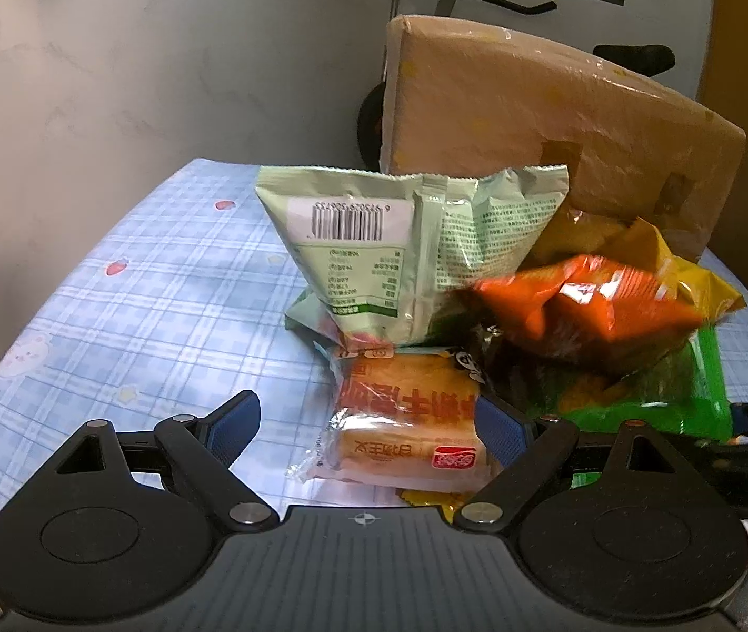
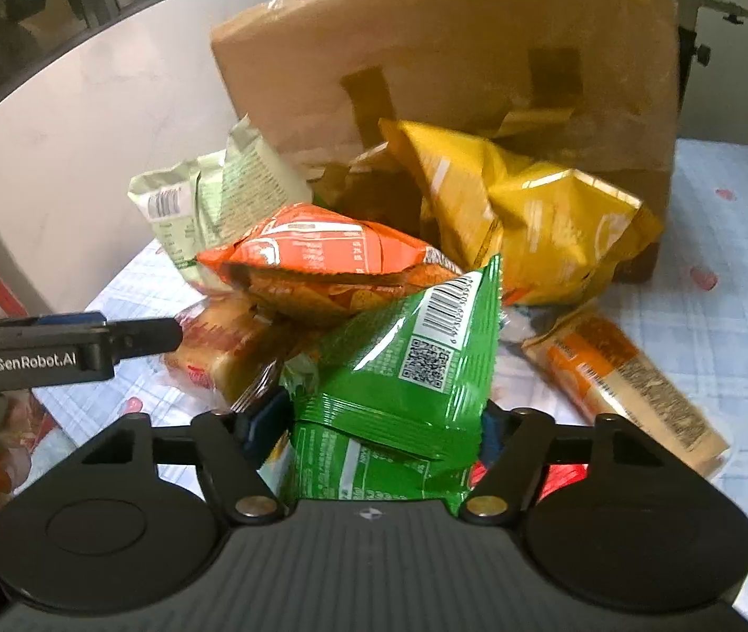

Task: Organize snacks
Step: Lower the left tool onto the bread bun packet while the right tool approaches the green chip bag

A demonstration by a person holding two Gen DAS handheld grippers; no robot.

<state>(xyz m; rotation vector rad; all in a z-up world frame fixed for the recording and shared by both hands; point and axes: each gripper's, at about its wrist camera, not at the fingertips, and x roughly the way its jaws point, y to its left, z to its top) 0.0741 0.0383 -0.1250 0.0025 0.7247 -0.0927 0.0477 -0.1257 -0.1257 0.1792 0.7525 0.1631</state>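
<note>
While the right fingers (image 2: 379,421) pinch the green bag (image 2: 405,363) low in the bench pile, the left fingers (image 1: 368,426) gape around the bread pack (image 1: 405,421); both look light, crinkly, best gripped mid-body.

Left claw (image 1: 368,429) spread wide, tilted downward; right claw (image 2: 379,421) likewise tilted, pads nearer together.

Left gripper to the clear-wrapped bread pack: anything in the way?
Nothing visible. The clear-wrapped bread pack already lies between the open left gripper fingers; the pale green snack bag stands behind it, not in the way.
</note>
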